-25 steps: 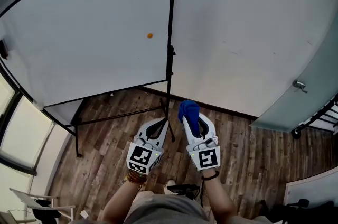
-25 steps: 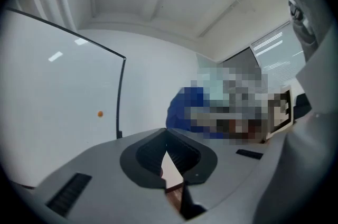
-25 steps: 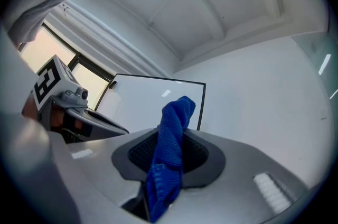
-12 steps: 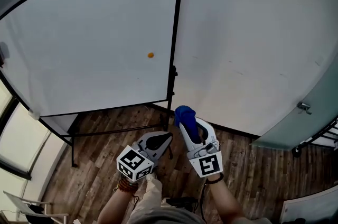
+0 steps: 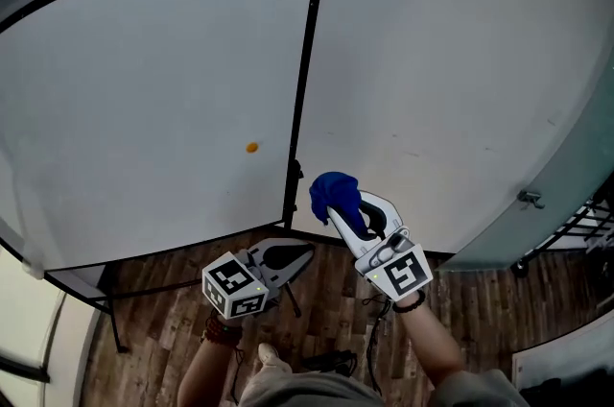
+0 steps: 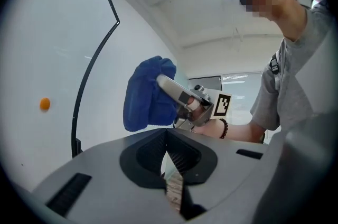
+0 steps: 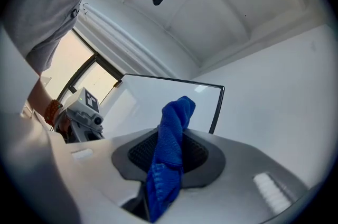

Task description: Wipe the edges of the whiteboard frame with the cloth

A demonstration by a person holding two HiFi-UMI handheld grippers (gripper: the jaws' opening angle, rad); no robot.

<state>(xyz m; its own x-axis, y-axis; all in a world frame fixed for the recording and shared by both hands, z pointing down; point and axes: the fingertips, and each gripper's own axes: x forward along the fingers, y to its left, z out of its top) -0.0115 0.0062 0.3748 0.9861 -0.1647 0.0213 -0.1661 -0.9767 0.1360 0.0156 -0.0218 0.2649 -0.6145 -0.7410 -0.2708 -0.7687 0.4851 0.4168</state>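
Observation:
A large whiteboard (image 5: 144, 98) with a thin black frame (image 5: 303, 79) stands on legs against a white wall. My right gripper (image 5: 347, 211) is shut on a blue cloth (image 5: 336, 196), held up just right of the frame's right edge, near its lower end. The blue cloth (image 7: 171, 149) bulges out past the jaws, with the frame's top right corner (image 7: 219, 92) behind it. My left gripper (image 5: 293, 253) is shut with nothing in it, low and below the board's bottom right corner. From the left gripper view the cloth (image 6: 148, 93) shows beside the frame (image 6: 87, 91).
A small orange dot (image 5: 251, 147) sits on the board near its right edge. The board's black stand legs (image 5: 106, 299) rest on a wooden floor (image 5: 153, 347). A grey door (image 5: 556, 194) with a handle stands at the right, and a black rack (image 5: 576, 232) beside it.
The view has tilted up and the board now fills more of it. My right gripper has risen with the cloth, closer to the frame's right edge. The left gripper has shifted slightly left.

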